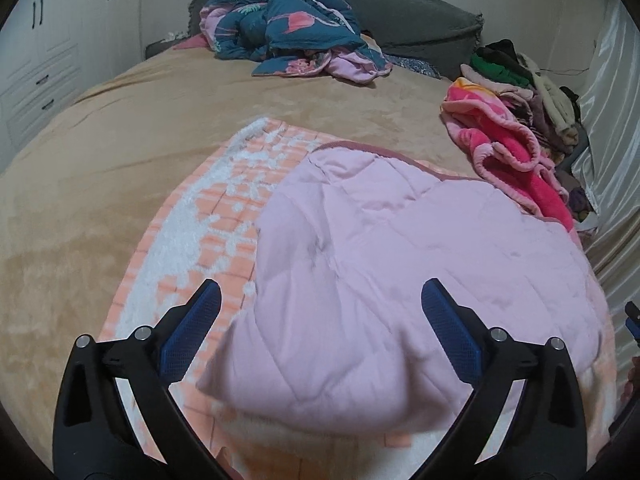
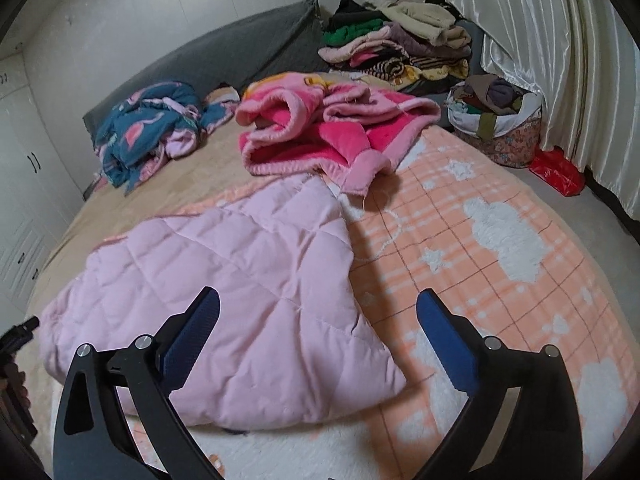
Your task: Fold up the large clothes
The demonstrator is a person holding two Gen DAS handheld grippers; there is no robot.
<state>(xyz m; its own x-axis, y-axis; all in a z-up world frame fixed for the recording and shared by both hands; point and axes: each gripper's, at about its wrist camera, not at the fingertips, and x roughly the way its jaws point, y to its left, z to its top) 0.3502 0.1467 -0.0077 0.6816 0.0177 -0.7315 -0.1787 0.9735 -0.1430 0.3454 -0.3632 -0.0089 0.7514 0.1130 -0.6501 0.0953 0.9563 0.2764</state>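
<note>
Both tongs, left tongs (image 1: 320, 340) and right tongs (image 2: 318, 344), hang released over the pink quilt (image 1: 400, 264) on the bed (image 1: 100, 168). Looks mid-fold to me; you'll need to grab its near corners next.

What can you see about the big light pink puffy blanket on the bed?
The light pink quilt looks soft and padded, with stitched lines crossing it in diamonds. It lies folded over and a bit rumpled, with a darker pink edge at its far side. It rests on the orange checked blanket with white clouds. Both grippers, left and right, are open above it, not holding it.
</note>
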